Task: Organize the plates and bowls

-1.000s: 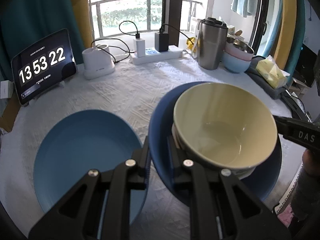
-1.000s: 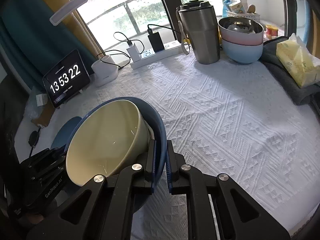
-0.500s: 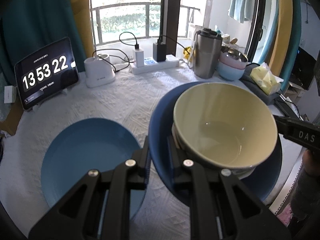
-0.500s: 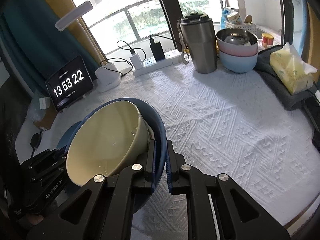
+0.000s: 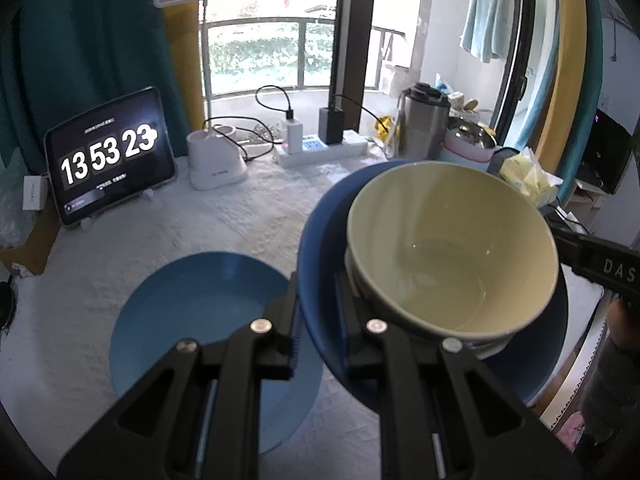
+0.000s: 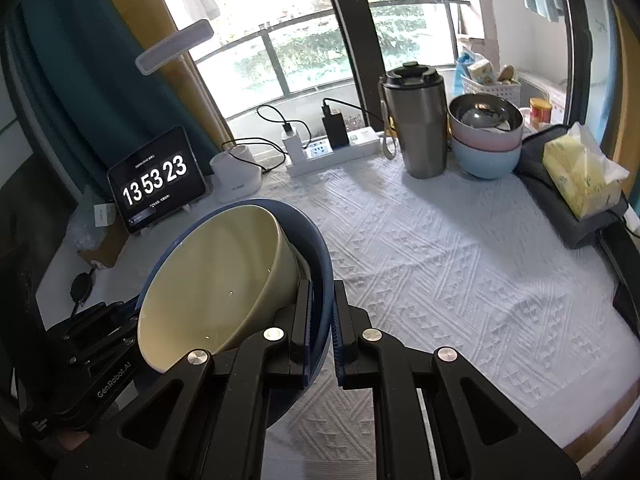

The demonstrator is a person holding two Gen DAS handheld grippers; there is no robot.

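Observation:
My left gripper is shut on the left rim of a dark blue plate that carries a cream bowl. My right gripper is shut on the opposite rim of the same dark blue plate, with the cream bowl tilted inside it. The plate and bowl are held well above the white tablecloth. A lighter blue plate lies flat on the table below and left of the held plate. A stack of a metal, a pink and a light blue bowl stands at the back right.
A tablet clock and a white lamp base stand at the back left. A power strip, a steel tumbler and a yellow tissue pack on a dark pouch line the back and right. The table's front edge is near.
Both grippers have lifted the dark blue plate with the cream bowl higher above the table; the light blue plate and the back objects look farther away. The grips have not changed.

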